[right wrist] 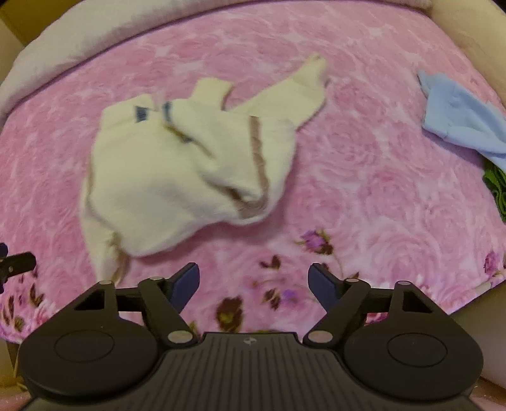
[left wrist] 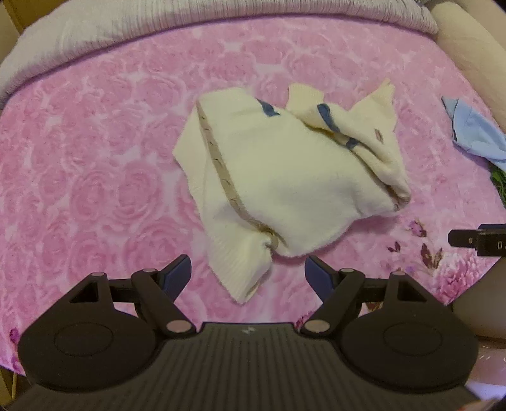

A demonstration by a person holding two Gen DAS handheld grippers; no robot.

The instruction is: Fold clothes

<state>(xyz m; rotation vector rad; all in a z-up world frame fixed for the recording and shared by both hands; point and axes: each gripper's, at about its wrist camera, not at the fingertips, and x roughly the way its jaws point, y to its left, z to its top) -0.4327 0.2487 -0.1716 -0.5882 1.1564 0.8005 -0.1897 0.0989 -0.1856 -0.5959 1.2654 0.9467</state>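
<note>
A cream knitted sweater (left wrist: 284,177) with tan trim and small blue patches lies crumpled on the pink rose-patterned bedspread (left wrist: 95,164). In the left wrist view my left gripper (left wrist: 248,278) is open and empty, just in front of the sweater's near ribbed corner. In the right wrist view the sweater (right wrist: 177,170) lies up and to the left, and my right gripper (right wrist: 254,284) is open and empty over bare bedspread (right wrist: 363,177). The right gripper's tip also shows at the right edge of the left wrist view (left wrist: 474,240).
A light blue garment (right wrist: 458,117) lies at the right side of the bed, with something green (right wrist: 496,189) beside it. A grey-white quilt (left wrist: 189,22) runs along the far edge. A beige bed frame (left wrist: 468,47) is at the far right.
</note>
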